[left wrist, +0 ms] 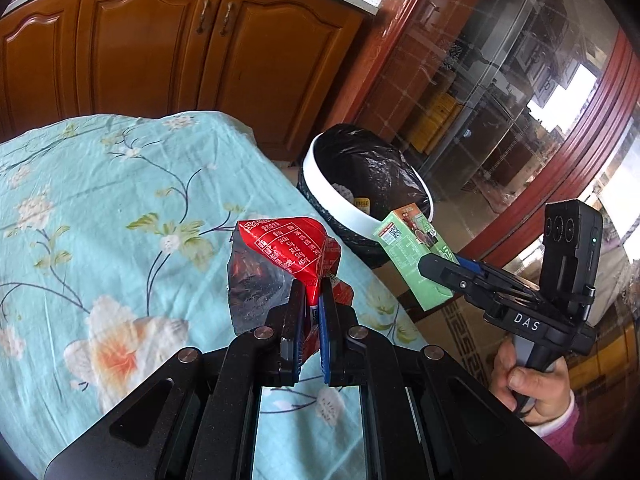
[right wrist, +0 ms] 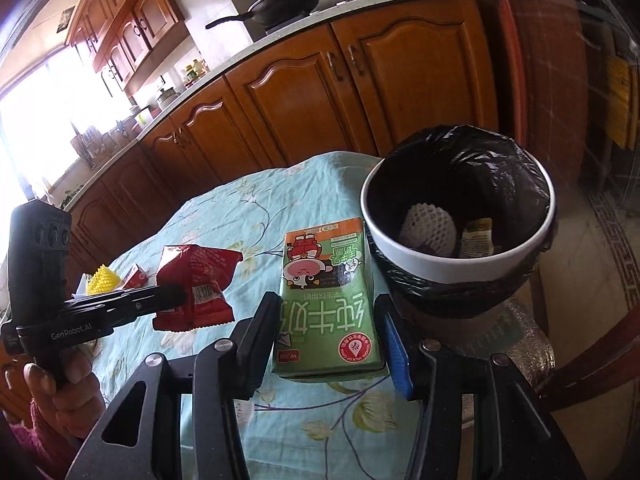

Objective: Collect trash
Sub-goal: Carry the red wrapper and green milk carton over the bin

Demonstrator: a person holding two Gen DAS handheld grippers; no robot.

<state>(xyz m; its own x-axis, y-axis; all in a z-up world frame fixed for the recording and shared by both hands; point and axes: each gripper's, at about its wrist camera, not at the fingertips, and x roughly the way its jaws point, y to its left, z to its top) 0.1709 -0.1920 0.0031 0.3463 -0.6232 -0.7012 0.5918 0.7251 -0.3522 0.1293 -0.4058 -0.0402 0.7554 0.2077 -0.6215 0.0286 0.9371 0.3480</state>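
Kitchen scene with both handheld grippers above a table draped in a floral turquoise cloth (left wrist: 100,208). The cloth's rounded edge runs diagonally toward the lower right of the left wrist view; just past it stands the trash bin (right wrist: 460,268), white-rimmed and lined with a black bag, its mouth open and unobstructed from above. Inside the bin lie a white foam net (right wrist: 430,224) and a small crumpled wrapper (right wrist: 476,236). Wooden cabinets (left wrist: 160,48) fill the upper part of both views, well behind the table. The left gripper (left wrist: 310,300) has its jaws pressed nearly together, pinching the lower corner of a red snack bag (left wrist: 288,252), which rises above the cloth at the centre of the frame. The right gripper (right wrist: 326,320) is clamped on a green milk carton (right wrist: 326,292), one finger on each long side; the carton sits at the centre of the right wrist view, just left of the bin's rim. At the left of that view, a yellow spiky object (right wrist: 103,280) and a small red carton (right wrist: 136,278) rest on the cloth beyond the snack bag.
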